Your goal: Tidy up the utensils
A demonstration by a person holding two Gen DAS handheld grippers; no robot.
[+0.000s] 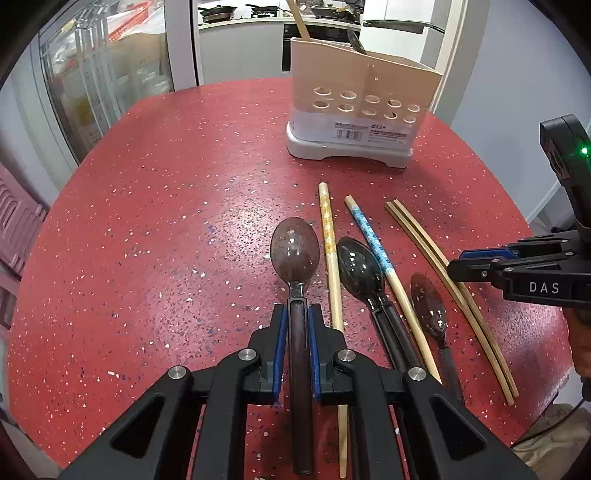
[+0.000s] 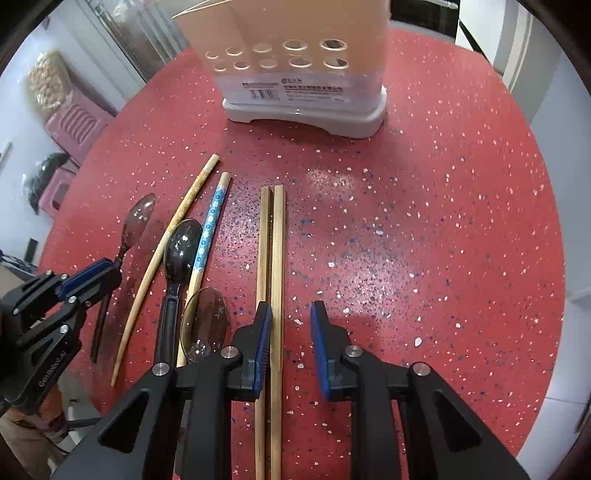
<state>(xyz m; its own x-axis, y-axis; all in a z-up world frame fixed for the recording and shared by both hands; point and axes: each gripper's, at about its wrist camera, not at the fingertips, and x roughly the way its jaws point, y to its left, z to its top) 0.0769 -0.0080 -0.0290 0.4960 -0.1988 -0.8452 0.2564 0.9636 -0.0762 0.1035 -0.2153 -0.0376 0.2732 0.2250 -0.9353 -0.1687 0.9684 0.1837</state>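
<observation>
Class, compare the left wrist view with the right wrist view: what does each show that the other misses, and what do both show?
Left wrist only: the left gripper shut on the brown spoon, and utensils standing in the holder. Right wrist only: the right gripper open, one finger over the plain chopsticks. Both: red table, three spoons, patterned chopsticks.

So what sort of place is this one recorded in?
Most likely a home kitchen: pans on a stove behind, a red speckled table, and a utensil holder with spoons and chopsticks laid out.
</observation>
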